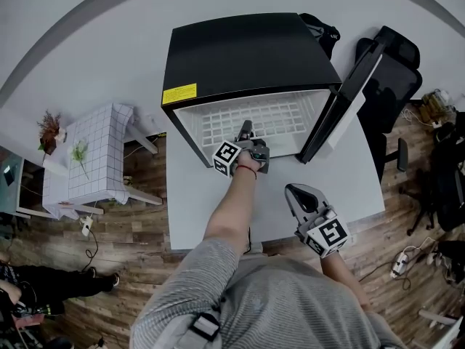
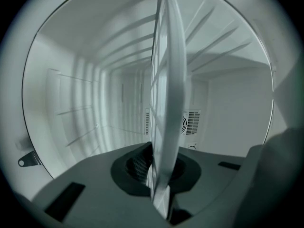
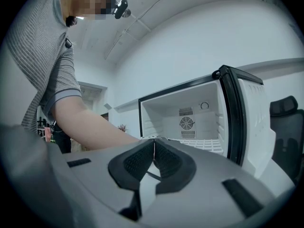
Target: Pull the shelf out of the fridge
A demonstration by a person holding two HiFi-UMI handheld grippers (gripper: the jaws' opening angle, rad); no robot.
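Where the left gripper (image 2: 159, 167) reaches level into the fridge (image 1: 247, 49), its jaws are closed to a narrow gap on the front edge of the white wire shelf (image 1: 218, 122). The rim passes edge-on between the pads, which press on either face of it. The shelf lies inside the cabinet, its front edge at the open mouth, the rest running back toward the rear wall with its fan grille. The person's forearm (image 1: 232, 209) extends over the table (image 1: 196, 217) to this gripper. The right gripper (image 3: 153, 148) is held level above the table's near right part, well apart from the fridge, its jaws together with nothing between them. The fridge, black outside and white within, stands at the table's far edge, and its door (image 1: 349, 100) is swung open on the right side. A black chair (image 1: 396, 71) stands past the table's right far corner. A small table with a grid-pattern cloth (image 1: 94, 151) stands on the wooden floor off the left edge.
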